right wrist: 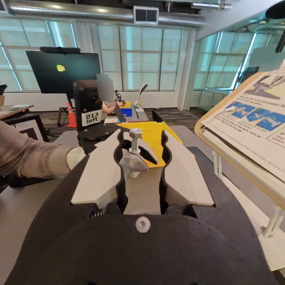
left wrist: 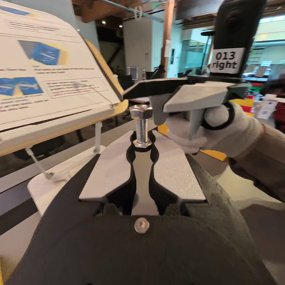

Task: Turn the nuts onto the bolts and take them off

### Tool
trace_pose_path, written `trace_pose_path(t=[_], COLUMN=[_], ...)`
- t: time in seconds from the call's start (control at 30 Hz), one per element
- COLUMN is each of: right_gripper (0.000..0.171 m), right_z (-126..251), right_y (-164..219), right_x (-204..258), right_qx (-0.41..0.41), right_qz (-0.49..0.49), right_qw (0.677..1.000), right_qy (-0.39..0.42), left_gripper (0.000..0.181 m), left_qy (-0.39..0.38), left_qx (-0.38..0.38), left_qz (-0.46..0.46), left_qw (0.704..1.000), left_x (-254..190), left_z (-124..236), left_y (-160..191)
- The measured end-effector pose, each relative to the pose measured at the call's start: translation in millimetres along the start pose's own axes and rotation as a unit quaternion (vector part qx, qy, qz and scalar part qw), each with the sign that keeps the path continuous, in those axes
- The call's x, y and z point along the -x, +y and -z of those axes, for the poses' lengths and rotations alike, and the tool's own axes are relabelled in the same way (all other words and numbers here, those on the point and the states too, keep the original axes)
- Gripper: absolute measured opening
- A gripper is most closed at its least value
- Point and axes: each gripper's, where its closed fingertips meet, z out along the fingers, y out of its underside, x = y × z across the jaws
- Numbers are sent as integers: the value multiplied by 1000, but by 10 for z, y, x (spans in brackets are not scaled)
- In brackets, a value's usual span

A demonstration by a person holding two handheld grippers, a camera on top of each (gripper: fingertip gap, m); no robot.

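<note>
A silver bolt [left wrist: 141,131] stands upright with its thread pointing up. My left gripper [left wrist: 142,138] is shut on the hex head at its lower end. A silver nut [left wrist: 141,112] sits at the top end of the thread. My right gripper [left wrist: 145,101] reaches in from the right, held by a white-gloved hand [left wrist: 215,131]. In the right wrist view my right gripper [right wrist: 141,135] is open, with the nut [right wrist: 135,133] between its fingertips and a gap on both sides. The left gripper [right wrist: 135,152] there holds the bolt [right wrist: 135,144] from the left.
A tilted wooden document stand with printed sheets [left wrist: 50,74] rises close on the left of the bolt and shows on the right in the right wrist view [right wrist: 240,123]. A yellow bin [right wrist: 148,131] stands on the grey table [right wrist: 178,131] behind the bolt. My right fingertips sit around 5 centimetres from my left ones.
</note>
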Motion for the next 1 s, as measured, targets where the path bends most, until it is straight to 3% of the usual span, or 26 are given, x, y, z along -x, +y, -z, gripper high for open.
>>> trace_pose_path(t=[0.13,0.2,0.33,0.5,0.63,0.77,1.0], right_gripper=[46,36,17,17,17,17,17], right_z=[-215,-286,-329,-268,-125,172,801], right_y=[140,151,143,136,101,55,26], right_x=[36,29,-12,18,142,391,1098], right_qx=[16,14,8,15,17,18,32], right_qz=[-4,3,-4,-1,-5,-8,-16], right_qw=[1000,999,997,999,999,989,925], right_qy=[18,43,73,45,-30,-147,-379], left_gripper=[16,16,16,16,16,16,16], left_qy=[-60,-75,-77,-57,4,116,329], left_qx=[3,5,6,7,-1,-13,-27], left_qz=[-6,-11,-20,-21,-13,-2,2], left_qw=[998,997,997,998,1000,993,944], left_x=[200,251,255,172,-62,-525,-1544], left_z=[17,25,30,10,-19,-29,153], left_y=[53,68,67,61,28,-10,-10])
